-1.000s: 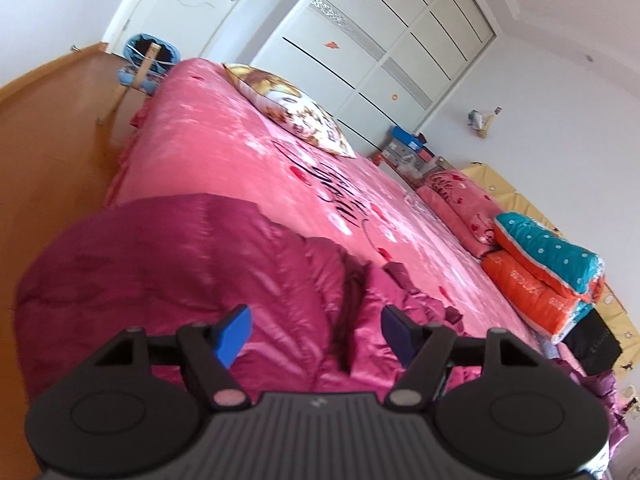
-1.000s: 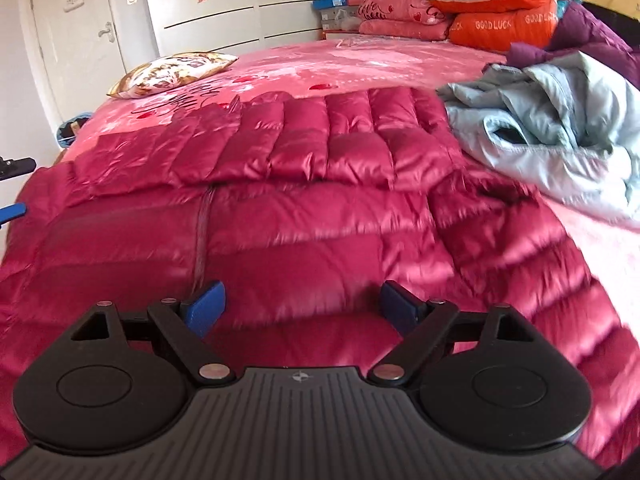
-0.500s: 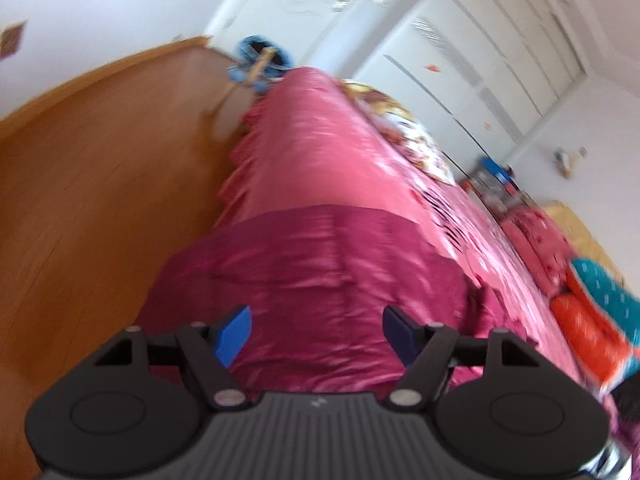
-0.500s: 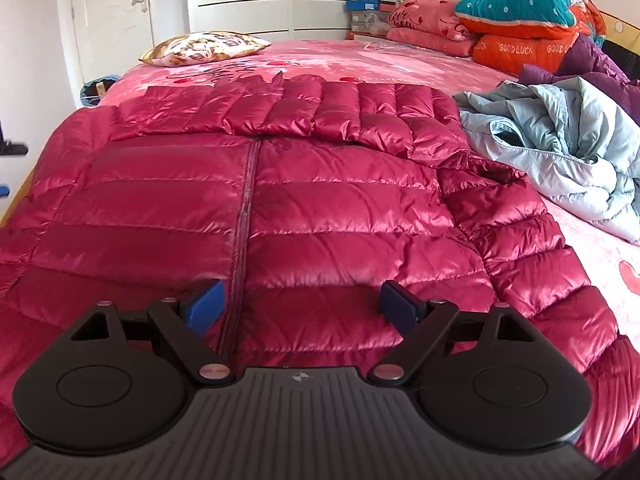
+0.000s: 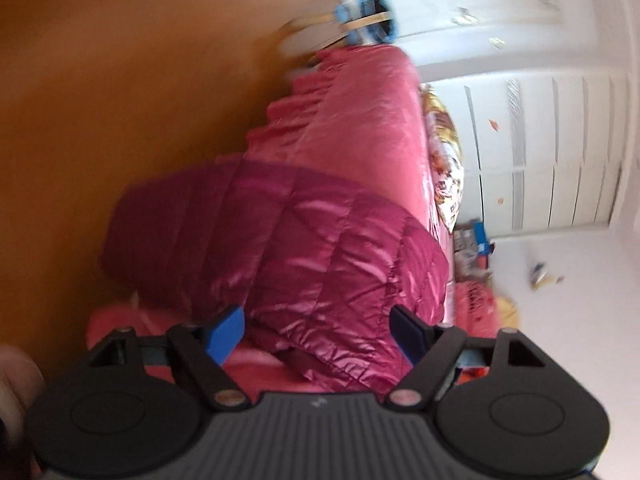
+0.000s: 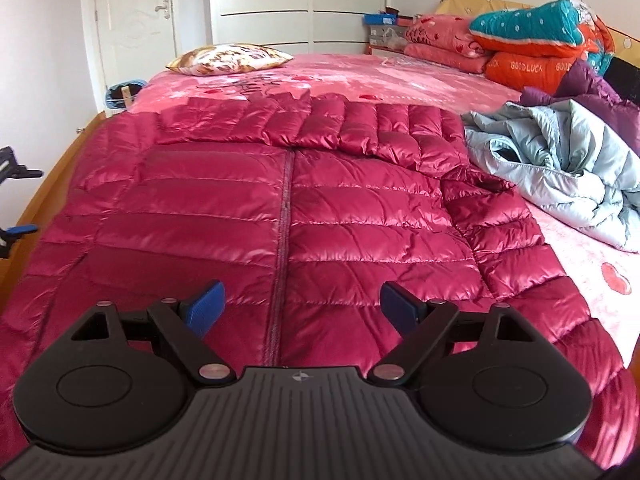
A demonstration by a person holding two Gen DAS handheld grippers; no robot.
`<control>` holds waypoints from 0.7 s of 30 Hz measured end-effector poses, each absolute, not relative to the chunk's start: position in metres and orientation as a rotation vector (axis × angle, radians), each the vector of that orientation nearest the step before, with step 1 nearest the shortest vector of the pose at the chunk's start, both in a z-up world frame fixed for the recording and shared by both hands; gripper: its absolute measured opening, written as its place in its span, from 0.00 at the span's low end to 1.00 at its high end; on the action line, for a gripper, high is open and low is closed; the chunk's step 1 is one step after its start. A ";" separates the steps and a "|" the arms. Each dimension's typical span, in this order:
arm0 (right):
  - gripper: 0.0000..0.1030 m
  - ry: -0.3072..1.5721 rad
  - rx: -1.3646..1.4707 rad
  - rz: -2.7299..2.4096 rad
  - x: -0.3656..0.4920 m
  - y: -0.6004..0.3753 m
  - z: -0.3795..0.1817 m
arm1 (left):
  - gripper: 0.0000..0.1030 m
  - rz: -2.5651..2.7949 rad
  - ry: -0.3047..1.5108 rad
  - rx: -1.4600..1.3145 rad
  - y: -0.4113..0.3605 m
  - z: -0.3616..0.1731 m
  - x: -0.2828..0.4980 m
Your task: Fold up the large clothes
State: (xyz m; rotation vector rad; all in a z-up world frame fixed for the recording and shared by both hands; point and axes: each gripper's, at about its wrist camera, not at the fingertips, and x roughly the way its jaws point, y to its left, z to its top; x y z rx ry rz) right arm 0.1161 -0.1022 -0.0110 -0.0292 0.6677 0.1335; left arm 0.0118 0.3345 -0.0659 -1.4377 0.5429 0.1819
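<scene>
Lying flat on the pink bedspread [image 6: 420, 76], the glossy crimson quilted down jacket [image 6: 360, 216] looks light, puffy and slippery (best pinched at a sleeve edge or hem), while the left gripper [image 5: 318, 330], jaws opening, and the right gripper [image 6: 300, 308], jaws wide, hold nothing.

The room is bright with daylight. A wide bed [image 6: 420, 76] with a pink cover fills most of the right wrist view. At the far side stands a white wardrobe [image 6: 300, 4] with several doors, and left of it a white door [image 6: 136, 20] in a pale wall [image 6: 40, 40]. The floor [image 5: 120, 100] beside the bed is of orange-brown wood. A patterned pillow [image 6: 230, 58] lies on the far left part of the bed. Folded quilts [image 6: 528, 36] in pink, orange and teal are piled at the far right, before a yellow headboard [image 6: 460, 4]. A blue bin [image 6: 122, 94] stands on the floor near the door.
</scene>
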 end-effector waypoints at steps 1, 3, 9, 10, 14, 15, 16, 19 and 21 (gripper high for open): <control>1.00 0.666 -0.029 0.139 0.111 -0.102 -0.009 | 0.77 0.184 0.552 -1.487 0.334 -0.073 0.012; 1.00 0.662 -0.030 0.150 0.102 -0.103 -0.005 | 0.77 0.193 0.557 -1.558 0.332 -0.084 0.015; 1.00 0.661 -0.040 0.160 0.086 -0.099 0.006 | 0.80 0.174 0.578 -1.675 0.325 -0.101 0.038; 1.00 0.661 -0.039 0.159 0.087 -0.096 0.006 | 0.80 0.179 0.592 -1.692 0.323 -0.105 0.041; 1.00 0.669 -0.030 0.161 0.089 -0.093 0.007 | 0.80 0.220 0.632 -1.724 0.318 -0.118 0.050; 1.00 0.675 -0.031 0.162 0.090 -0.091 0.006 | 0.81 0.224 0.634 -1.729 0.317 -0.120 0.052; 1.00 0.682 -0.033 0.164 0.092 -0.089 0.005 | 0.82 0.225 0.635 -1.735 0.318 -0.122 0.053; 1.00 0.703 -0.040 0.166 0.096 -0.085 0.000 | 0.84 0.243 0.619 -1.773 0.316 -0.130 0.059; 1.00 0.709 -0.040 0.173 0.099 -0.083 -0.002 | 0.85 0.267 0.593 -1.813 0.315 -0.135 0.061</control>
